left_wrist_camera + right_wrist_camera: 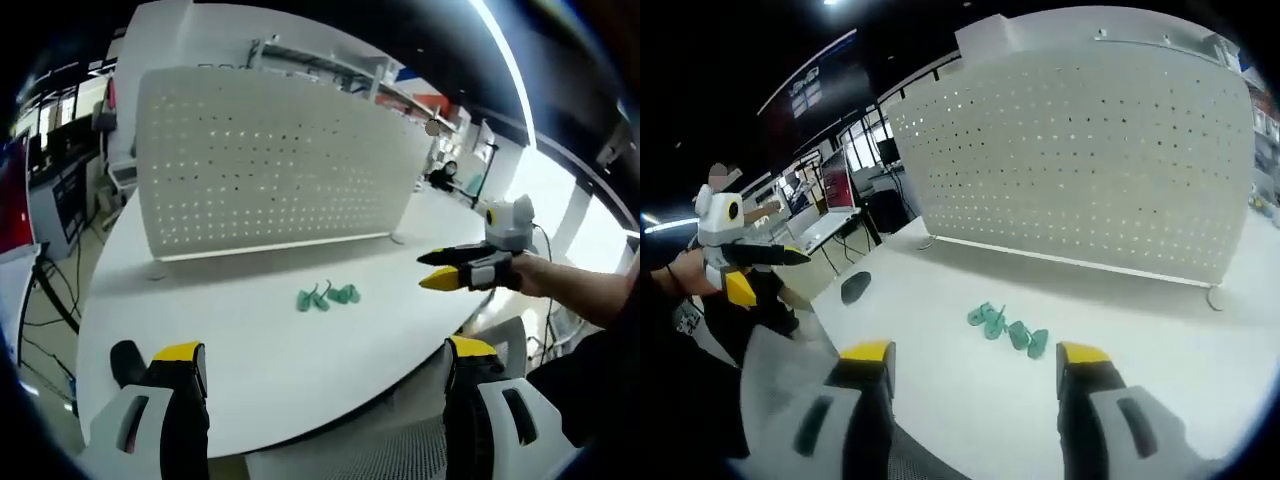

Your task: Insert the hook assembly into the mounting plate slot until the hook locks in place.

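A white perforated mounting plate (270, 170) stands upright on the round white table (250, 340). In front of it lies a small cluster of green hook pieces (328, 296), loose on the tabletop. My left gripper (325, 352) hovers at the table's near edge, open, its yellow-tipped jaws wide apart and empty. The right gripper (424, 271) comes in from the right, held in a hand, short of the hooks. In the right gripper view the hooks (1008, 328) lie just ahead of my open right gripper (974, 352), with the plate (1090, 160) behind them. The left gripper (780, 268) shows at far left.
A black oval object (855, 287) lies near the table edge, and in the left gripper view it (125, 360) sits beside my left jaw. Desks, monitors and shelving stand beyond the table. Bare tabletop (1140, 350) stretches around the hooks.
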{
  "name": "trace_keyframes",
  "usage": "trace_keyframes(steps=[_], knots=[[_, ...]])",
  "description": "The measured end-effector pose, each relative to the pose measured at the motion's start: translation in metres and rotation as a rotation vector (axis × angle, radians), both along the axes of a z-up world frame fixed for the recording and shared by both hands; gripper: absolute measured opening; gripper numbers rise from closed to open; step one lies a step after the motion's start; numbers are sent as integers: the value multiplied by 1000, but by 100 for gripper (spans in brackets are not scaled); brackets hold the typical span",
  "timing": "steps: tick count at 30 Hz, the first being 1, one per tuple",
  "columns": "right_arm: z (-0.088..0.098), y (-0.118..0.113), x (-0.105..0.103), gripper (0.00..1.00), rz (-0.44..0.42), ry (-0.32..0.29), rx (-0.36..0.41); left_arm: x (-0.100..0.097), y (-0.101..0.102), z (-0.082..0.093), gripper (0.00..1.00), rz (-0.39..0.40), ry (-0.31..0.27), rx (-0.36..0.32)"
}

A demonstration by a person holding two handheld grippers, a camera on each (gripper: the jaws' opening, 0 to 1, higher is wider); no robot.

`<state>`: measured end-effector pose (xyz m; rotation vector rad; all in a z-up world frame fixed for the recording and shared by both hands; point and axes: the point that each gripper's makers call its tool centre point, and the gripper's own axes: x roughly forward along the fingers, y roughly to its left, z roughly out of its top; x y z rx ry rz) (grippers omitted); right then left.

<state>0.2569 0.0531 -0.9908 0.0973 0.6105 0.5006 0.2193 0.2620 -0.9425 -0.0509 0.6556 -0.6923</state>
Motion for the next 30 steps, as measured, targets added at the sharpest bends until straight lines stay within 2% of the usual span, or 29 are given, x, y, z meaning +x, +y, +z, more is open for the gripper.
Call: trace_keyframes(steps=[14,16,21,23,30], knots=[[-20,38,29,54,92,52,23,10,-1,-4,100,-4,21,2],[-26,44,34,53,103,66,27,12,-1,-4,100,-3,21,2],[-37,64,43,51,137,91,92,14,1,-4,100,-1,23,7],[-47,70,47,51,145,123,95,14,1,-6,100,-5,28,11],[-62,85,62,48,153,139,101,14,4,-8,100,1,39,6]])
